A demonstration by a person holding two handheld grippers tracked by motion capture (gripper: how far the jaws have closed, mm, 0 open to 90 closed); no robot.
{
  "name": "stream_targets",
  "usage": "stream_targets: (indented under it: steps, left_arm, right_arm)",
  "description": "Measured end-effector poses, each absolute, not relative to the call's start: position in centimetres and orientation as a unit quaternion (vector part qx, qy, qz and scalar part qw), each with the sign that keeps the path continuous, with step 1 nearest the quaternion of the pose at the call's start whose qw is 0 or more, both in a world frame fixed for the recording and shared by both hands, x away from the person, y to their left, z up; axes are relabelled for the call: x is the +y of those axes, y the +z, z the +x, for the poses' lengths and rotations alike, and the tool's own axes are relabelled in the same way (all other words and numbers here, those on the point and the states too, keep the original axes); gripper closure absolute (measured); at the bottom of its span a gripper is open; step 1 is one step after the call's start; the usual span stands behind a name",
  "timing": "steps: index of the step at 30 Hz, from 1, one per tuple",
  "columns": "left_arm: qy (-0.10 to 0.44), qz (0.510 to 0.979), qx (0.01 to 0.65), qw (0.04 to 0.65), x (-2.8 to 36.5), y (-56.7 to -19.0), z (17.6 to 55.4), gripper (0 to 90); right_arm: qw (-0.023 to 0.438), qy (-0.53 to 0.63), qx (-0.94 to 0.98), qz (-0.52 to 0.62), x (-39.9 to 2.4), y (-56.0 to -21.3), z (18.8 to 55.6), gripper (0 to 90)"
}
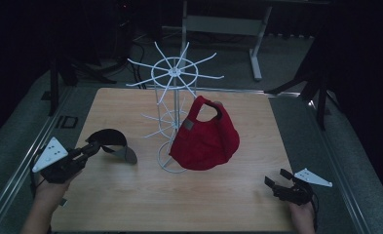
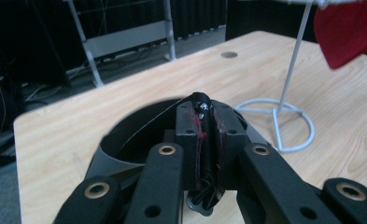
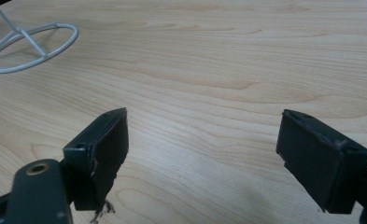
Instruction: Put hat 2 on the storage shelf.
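Cap (image 1: 112, 141) sits pinched in my left gripper (image 1: 92, 146), left of the rack (image 1: 174, 78); I should carry it high and steady to a free prong. My right gripper (image 1: 276, 181) rests open.

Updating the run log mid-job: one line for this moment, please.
left gripper: shut on black cap, off table | right gripper: open, nothing held | red cap: hanging on white rack

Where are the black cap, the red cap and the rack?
black cap (image 1: 112, 138), high view, on its dark crown.
red cap (image 1: 206, 141), high view, on its crown.
rack (image 1: 175, 72), high view, on its top hub.
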State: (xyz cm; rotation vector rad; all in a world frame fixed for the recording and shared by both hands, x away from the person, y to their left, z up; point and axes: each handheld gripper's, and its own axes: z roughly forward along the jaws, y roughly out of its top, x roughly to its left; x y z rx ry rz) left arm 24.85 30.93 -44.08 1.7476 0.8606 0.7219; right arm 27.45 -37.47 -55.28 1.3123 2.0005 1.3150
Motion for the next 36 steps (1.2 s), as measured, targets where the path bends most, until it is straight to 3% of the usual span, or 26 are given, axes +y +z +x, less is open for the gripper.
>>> stream_targets:
  steps: [8,18,36]
  left_arm:
    - [0.296,0.735,0.326,0.515,30.7,-41.4,25.1,83.6]
    - [0.246,0.759,0.211,0.565,31.2,-37.8,23.6,83.6]
    - [0.255,0.758,0.150,0.582,28.5,-31.7,24.4,83.6]
  right_arm:
    - [0.197,0.480,0.712,0.473,-37.7,-55.3,27.5,16.8]
    - [0.191,0.474,0.725,0.462,-37.2,-55.3,27.6,16.8]
    - [0.187,0.471,0.728,0.463,-37.2,-55.4,27.7,16.8]
